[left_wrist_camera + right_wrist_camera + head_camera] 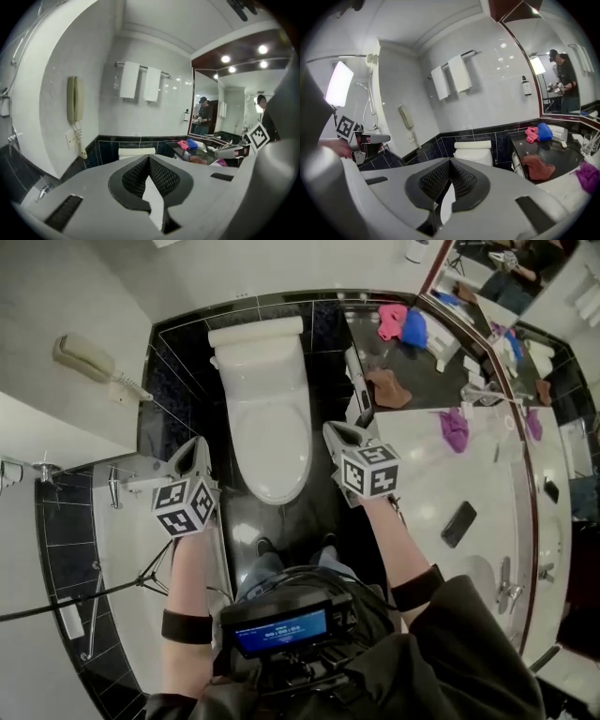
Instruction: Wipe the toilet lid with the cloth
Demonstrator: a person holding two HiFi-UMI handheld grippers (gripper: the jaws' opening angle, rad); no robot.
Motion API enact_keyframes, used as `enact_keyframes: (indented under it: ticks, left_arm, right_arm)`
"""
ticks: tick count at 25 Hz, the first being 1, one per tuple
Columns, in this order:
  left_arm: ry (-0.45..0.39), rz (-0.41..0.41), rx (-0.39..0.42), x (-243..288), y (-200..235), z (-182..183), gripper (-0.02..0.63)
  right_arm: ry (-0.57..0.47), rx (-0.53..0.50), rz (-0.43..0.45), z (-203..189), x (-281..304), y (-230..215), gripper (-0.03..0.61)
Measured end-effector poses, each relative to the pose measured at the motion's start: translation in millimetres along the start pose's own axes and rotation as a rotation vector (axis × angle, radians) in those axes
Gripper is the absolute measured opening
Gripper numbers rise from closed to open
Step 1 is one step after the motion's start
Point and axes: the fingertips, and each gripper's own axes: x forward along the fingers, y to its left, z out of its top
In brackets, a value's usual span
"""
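The white toilet [269,418] stands with its lid down, between dark tiled walls. A brown cloth [387,388] lies on the dark counter to its right, and the right gripper view shows the brown cloth [538,167] too. My left gripper [197,446] hovers left of the bowl, shut and empty. My right gripper [337,430] hovers right of the bowl, also shut with nothing in it. In the left gripper view the left gripper [149,159] points at the toilet tank [136,151]. The right gripper [450,161] points toward the toilet [473,151].
A pink cloth [392,322] and a blue cloth [413,327] lie further back on the counter, a purple cloth [455,429] on the white part. A black phone [458,523] lies near the basin. A wall telephone [84,359] hangs at the left. Two towels [139,83] hang above the toilet.
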Motion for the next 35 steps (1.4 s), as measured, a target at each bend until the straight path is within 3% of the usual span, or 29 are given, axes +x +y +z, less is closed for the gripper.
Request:
enact_keyframes:
  ticks: [2, 11, 21, 27, 35]
  left_arm:
    - [0.008, 0.025, 0.026, -7, 16, -7, 0.002]
    - [0.046, 0.054, -0.013, -25, 70, -41, 0.002]
    - [0.052, 0.011, 0.006, -17, 72, -38, 0.002]
    - [0.064, -0.047, 0.019, 7, 50, -36, 0.002]
    - [0.088, -0.144, 0.06, 54, -16, -36, 0.002]
  right_arm:
    - [0.015, -0.043, 0.008, -1, 12, 17, 0.018]
    - [0.081, -0.147, 0.069, -16, 45, 79, 0.018]
    - [0.082, -0.143, 0.037, -15, 49, 80, 0.018]
    - [0.097, -0.169, -0.068, -20, 43, 44, 0.026]
    - [0.161, -0.225, -0.265, -13, 21, -78, 0.088]
